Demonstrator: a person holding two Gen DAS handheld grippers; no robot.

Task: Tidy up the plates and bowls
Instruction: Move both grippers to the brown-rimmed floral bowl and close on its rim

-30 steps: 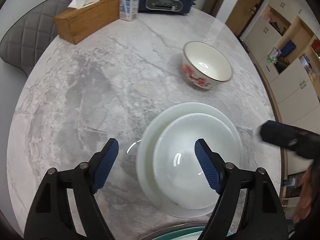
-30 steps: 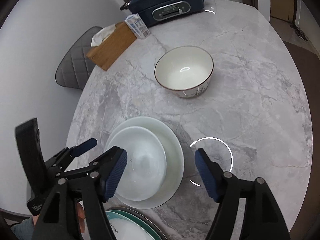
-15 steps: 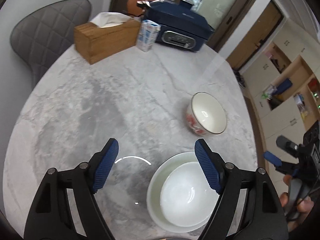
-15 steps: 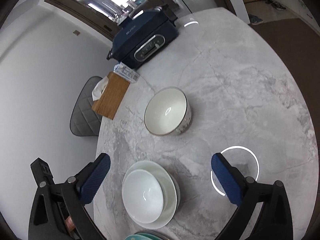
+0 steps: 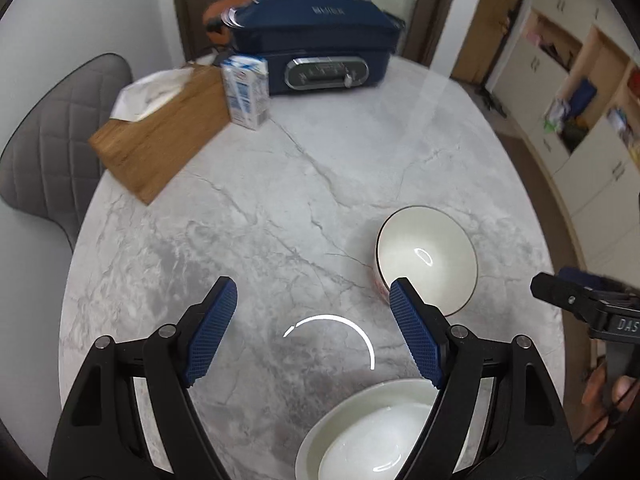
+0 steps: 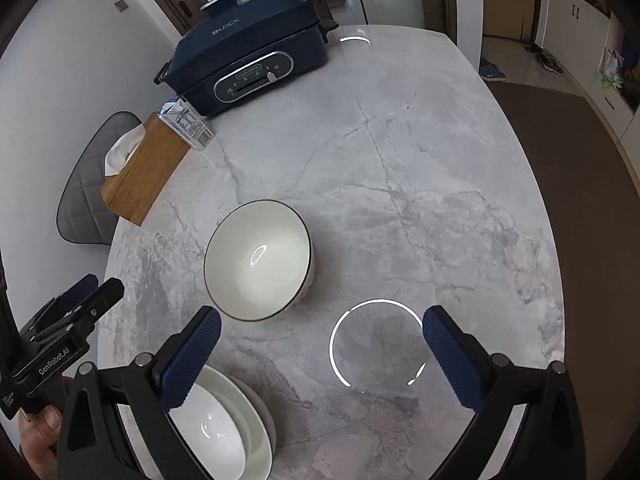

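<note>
- The left tool (image 5: 312, 336) hangs over the grey marble-patterned round desk (image 5: 280, 208) with its 2 blue-padded fingers (image 5: 210, 330) spread wide and nothing between them.
- The right tool (image 6: 320, 360) is likewise spread wide and empty above the desk, its blue pads (image 6: 448, 360) well apart.
- A deep white ceramic bowl with a thin dark rim (image 6: 258, 260) stands upright near the middle of the desk; in the left wrist view it shows a red pattern low on its outer wall.
- A shallow white bowl (image 6: 216, 428) sits nested inside a wider white bowl-like dish (image 6: 260, 432) at the near edge of the desk, apart from the dark-rimmed bowl.
- Each tool shows at the edge of the other's view, held by a hand.
- At the far side stand a dark blue electric cooker (image 6: 248, 60), a small blue-and-white carton (image 5: 246, 92) just beside it, and a wooden tissue box (image 5: 164, 136) next to the carton.
- A grey quilted chair (image 5: 52, 152) stands beside the desk, behind the tissue box.
</note>
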